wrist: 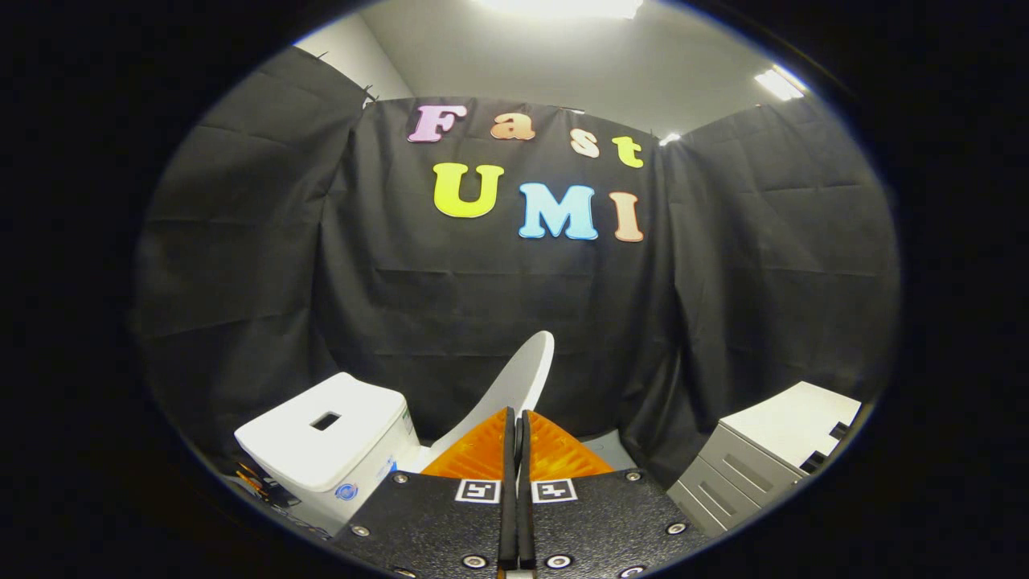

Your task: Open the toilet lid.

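Cloth-walled booth bathroom: toilet [338, 450], cabinet [772, 458].

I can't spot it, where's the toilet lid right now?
In the gripper view the lid stands raised just beyond the shut gripper, right of the tank.

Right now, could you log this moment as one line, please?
gripper: shut, empty | toilet lid: raised, beyond fingers | tank: beside lid

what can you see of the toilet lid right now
The toilet lid is a white, smooth, plastic-looking oval, raised and leaning back toward the tank. Its rounded top edge stands against the black cloth; its lower part is hidden behind the fingers, which sit closed together just in front of it. Whether they touch it is unclear.
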